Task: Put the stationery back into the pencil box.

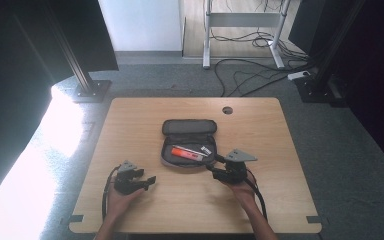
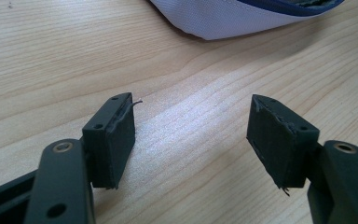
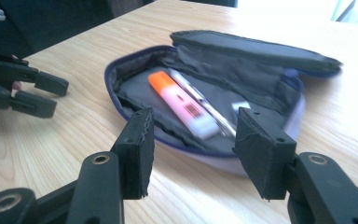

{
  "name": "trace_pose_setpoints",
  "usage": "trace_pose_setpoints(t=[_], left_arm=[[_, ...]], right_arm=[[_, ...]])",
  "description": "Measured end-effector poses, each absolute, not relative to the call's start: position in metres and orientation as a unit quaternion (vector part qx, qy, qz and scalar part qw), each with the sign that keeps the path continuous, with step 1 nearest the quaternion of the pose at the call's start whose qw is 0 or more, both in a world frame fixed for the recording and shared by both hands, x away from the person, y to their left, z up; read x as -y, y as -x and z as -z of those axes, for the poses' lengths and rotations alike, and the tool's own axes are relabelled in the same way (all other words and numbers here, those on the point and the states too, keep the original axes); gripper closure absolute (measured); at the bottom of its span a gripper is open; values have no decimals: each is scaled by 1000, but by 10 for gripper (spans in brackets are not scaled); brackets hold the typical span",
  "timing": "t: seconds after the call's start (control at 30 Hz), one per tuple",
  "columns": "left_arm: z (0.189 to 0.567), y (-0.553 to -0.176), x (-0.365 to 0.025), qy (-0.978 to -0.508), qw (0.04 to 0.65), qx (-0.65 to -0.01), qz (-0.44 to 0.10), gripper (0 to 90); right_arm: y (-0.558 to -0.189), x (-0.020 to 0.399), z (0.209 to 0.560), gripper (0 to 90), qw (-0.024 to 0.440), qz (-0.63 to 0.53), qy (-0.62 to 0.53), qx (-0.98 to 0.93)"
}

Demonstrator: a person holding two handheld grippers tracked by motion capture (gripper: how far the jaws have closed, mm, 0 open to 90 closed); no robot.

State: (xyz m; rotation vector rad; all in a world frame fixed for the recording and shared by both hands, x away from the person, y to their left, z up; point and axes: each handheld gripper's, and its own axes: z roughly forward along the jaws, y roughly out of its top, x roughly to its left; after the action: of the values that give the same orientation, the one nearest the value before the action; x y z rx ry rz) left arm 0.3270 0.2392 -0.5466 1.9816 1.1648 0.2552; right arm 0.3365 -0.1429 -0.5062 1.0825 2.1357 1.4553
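Lying open just ahead of right gripper (image 3: 191, 149): pencil case (image 3: 135, 70) w/ highlighter (image 3: 182, 103).

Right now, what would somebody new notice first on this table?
An open pencil case in the middle of the wooden table, with an orange-capped highlighter lying inside. The right hand-held gripper points at its near edge, jaws apart and empty; the left hand-held gripper rests open nearby.

The right gripper (image 3: 193, 154) holds its two black jaws apart with nothing between the pads, low over the light wooden table (image 3: 60, 140). Just beyond the jaws lies an open grey fabric pencil case with a blue rim (image 3: 135, 70), holding an orange-capped pink highlighter (image 3: 184, 105) and a slim silver pen (image 3: 209, 112) touching it. Far left rests the left gripper (image 3: 28, 91).
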Motion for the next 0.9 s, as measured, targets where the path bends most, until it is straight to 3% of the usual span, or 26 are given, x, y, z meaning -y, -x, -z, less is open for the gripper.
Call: trace_pose_setpoints(t=[0.9], left_arm=[[547, -327, -238, -787, 401, -458, -103, 318]], right_arm=[[-311, 207, 545, 444, 177, -455, -446, -750]])
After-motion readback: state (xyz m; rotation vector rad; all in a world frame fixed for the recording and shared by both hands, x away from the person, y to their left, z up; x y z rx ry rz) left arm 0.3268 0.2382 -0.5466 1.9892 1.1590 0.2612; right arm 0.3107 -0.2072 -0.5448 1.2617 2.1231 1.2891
